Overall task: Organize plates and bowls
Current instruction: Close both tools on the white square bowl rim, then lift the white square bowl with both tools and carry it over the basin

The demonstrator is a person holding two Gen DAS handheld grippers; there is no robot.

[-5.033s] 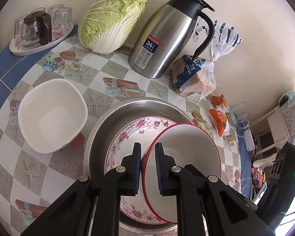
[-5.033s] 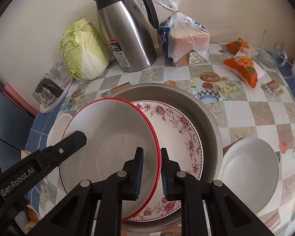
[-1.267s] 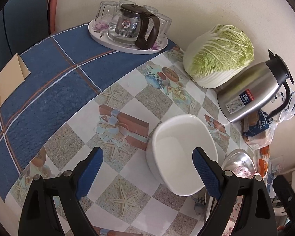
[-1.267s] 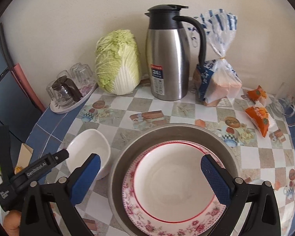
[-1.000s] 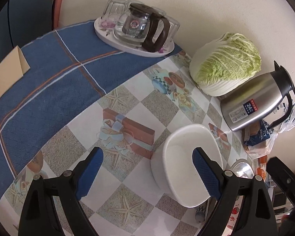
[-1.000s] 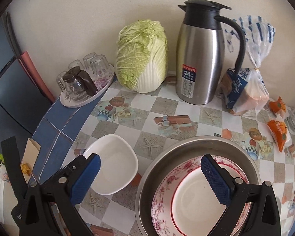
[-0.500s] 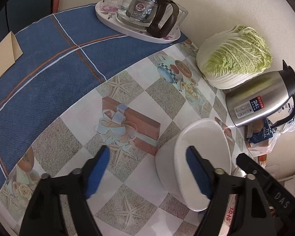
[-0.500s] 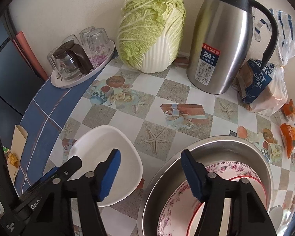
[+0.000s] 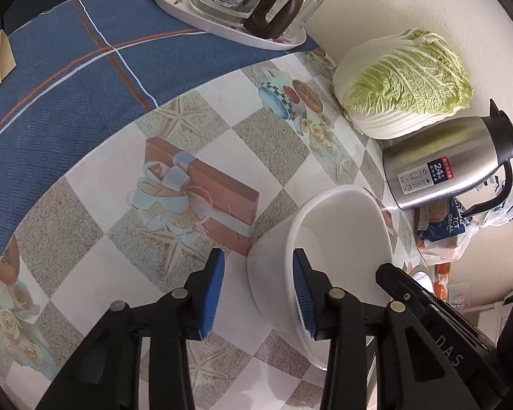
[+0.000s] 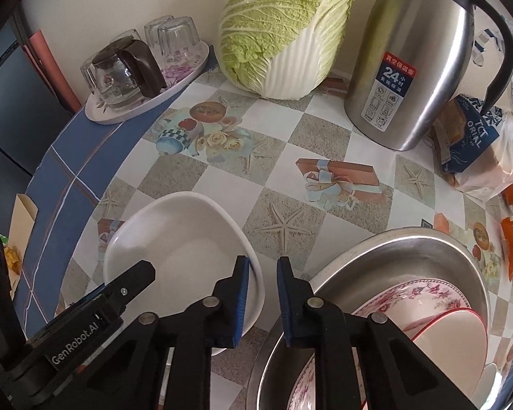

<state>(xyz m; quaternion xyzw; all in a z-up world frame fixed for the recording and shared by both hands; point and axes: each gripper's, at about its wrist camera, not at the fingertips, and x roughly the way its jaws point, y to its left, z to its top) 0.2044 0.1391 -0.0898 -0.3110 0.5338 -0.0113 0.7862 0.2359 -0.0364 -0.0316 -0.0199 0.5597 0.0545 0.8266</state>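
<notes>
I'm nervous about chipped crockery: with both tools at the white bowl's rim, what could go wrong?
1. The right tool pinches the white bowl only at its rim; it could slip when lifted.
2. On the left tool the jaws are closing, outer pad off the wall, so it may shove the bowl sideways.
3. The steel basin sits close beside the right tool; the bowl might knock its rim.

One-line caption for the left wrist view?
Left gripper closing over white bowl's rim beside cabbage and flask.
</notes>
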